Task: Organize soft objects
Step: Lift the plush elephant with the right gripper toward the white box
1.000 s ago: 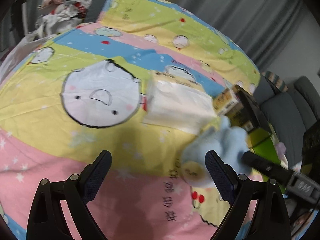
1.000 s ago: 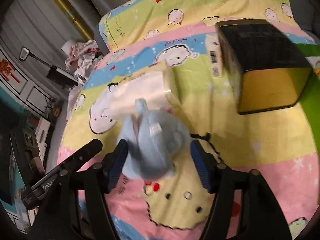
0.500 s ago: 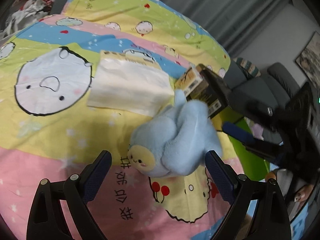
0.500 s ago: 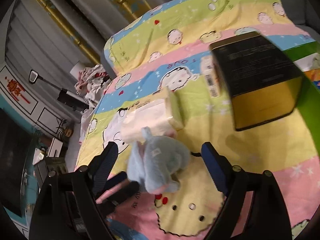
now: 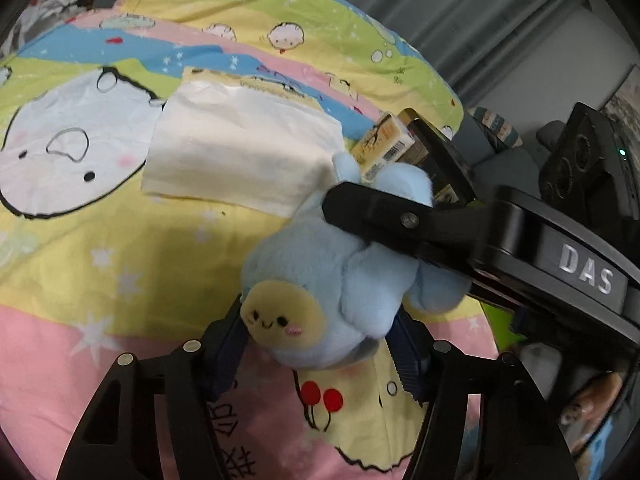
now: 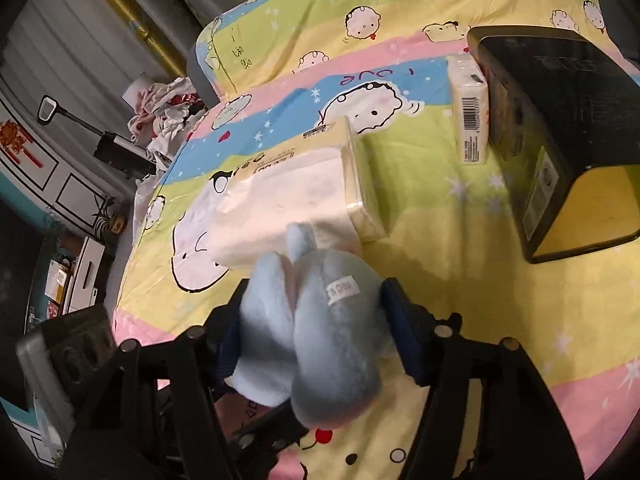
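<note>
The blue plush toy [image 5: 340,280] lies on the cartoon-print bedsheet [image 5: 120,248], just beside a soft tissue pack [image 5: 240,160], its yellow face turned toward the left wrist camera.

Left gripper [image 5: 320,344]: jaws closing with the toy's head end between them; the pads appear to meet the plush on both sides, though firm pressure cannot be confirmed.

Right gripper [image 6: 316,332]: jaws closing around the toy's rear end, the sewn label [image 6: 342,290] facing up between them. Its pads appear to touch the plush on both sides; the plush bulges above them. In the left view, one right-gripper finger lies across the toy's back.

Judgement: opposing ends are taken so the limp body can be lifted without sagging or twisting.

A small tissue packet [image 6: 470,116] stands against a black-and-gold box [image 6: 560,120], apparently already grouped there; the toy likely belongs nearby. Risk: the plush slipping from a shallow grip.
</note>
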A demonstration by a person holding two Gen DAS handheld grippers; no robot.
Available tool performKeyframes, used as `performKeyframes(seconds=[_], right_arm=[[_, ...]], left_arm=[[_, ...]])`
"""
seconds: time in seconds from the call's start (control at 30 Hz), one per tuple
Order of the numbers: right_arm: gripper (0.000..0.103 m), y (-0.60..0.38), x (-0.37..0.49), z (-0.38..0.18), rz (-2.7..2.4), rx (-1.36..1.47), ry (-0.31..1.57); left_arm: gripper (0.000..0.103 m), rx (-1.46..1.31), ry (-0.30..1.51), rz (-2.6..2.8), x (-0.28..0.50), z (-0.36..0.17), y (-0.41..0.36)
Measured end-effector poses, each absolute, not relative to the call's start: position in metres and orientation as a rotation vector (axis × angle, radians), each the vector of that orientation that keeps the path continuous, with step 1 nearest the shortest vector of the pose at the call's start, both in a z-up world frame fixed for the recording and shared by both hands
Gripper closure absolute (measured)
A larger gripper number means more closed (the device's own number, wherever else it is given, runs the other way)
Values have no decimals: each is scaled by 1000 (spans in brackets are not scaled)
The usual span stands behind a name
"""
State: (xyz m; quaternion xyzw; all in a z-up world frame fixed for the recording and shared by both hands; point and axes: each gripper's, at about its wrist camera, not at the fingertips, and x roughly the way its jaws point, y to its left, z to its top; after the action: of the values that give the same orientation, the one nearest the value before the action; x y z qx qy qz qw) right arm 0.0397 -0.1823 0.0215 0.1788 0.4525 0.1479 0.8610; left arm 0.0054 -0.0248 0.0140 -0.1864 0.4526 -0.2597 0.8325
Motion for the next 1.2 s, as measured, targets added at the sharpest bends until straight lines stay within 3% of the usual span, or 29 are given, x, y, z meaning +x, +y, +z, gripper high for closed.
performKeyframes(seconds=[0.8,1.2], right_arm=[[43,-173,-29,84,350,344,723],[41,-207,-61,127,375,331,583]], left_arm=[[38,-381,727,-666,-39,75,-7],[38,-339,602,-726,-59,126,-37]])
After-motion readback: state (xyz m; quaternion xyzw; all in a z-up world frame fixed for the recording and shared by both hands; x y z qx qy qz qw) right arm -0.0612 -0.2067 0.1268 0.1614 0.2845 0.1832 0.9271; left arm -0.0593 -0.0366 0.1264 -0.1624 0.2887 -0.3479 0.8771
